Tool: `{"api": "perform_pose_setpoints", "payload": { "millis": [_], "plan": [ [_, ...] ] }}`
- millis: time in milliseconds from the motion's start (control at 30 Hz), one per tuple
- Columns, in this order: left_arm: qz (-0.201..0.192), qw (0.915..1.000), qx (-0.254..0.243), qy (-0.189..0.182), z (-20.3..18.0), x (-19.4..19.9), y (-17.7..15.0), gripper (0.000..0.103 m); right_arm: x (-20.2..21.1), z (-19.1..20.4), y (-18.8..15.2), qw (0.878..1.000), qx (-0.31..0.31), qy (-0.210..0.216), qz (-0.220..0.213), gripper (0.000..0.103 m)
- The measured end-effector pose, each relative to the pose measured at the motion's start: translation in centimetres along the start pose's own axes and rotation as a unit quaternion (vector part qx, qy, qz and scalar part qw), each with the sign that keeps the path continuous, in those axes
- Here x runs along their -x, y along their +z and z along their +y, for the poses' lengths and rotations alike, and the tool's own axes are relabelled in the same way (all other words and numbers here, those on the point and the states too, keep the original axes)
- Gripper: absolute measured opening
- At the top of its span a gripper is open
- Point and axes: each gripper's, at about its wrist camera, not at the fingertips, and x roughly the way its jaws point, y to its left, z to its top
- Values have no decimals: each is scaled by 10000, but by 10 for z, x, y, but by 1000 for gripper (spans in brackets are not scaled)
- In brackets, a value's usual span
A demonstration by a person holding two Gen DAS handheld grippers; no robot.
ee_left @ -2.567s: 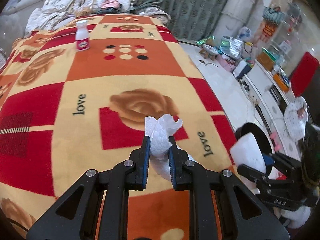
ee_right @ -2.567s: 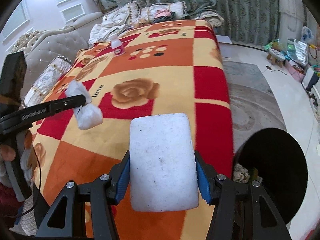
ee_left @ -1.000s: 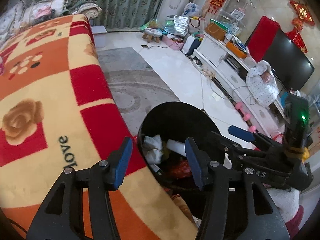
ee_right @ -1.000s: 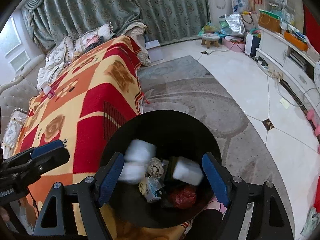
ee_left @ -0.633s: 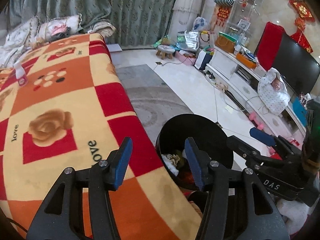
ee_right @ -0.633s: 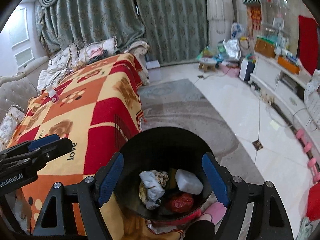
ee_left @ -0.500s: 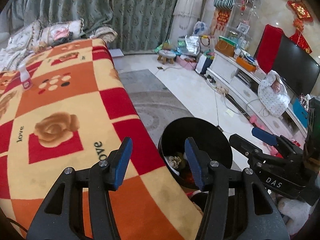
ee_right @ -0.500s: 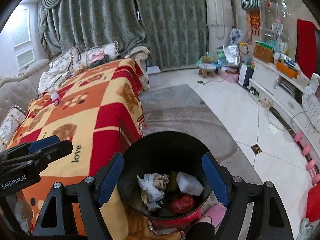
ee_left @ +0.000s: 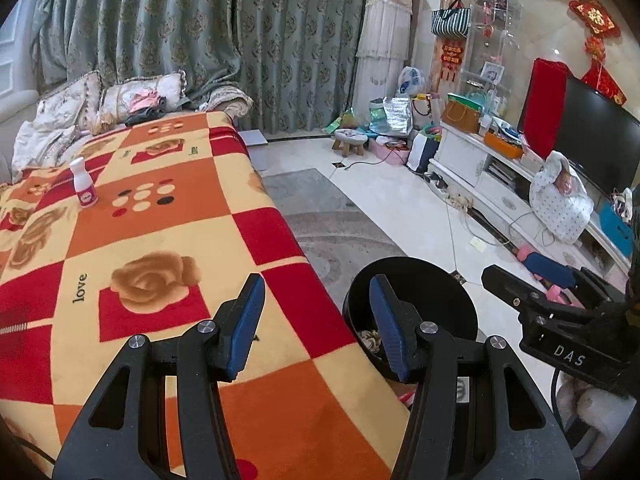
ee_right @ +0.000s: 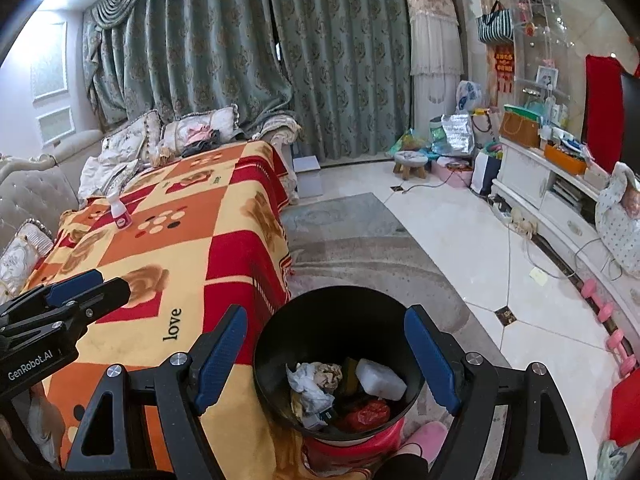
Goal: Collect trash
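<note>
Both loads are gone: the left tongs (ee_left: 316, 320) and right tongs (ee_right: 326, 360), which held a crumpled tissue and a white foam block moments ago, now gape empty. Those pieces lie in the round black plastic bin (ee_right: 280, 344), at six o'clock in the right wrist view. One small white bottle (ee_left: 83, 184) stands at ten o'clock on the checked red-and-orange blanket (ee_left: 160, 208), likely next.
</note>
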Motion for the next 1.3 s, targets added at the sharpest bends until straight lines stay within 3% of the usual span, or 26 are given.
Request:
{"api": "perform_pose_setpoints", "payload": {
  "millis": [333,1300],
  "plan": [
    [-198,9997,-88,119,0,10,-2,53,8,7,3,9999,56,0,-90,79],
    [-74,9999,52,56,7,0,-7,53,-1,11,1,9999,101,-25,97,80]
  ]
}}
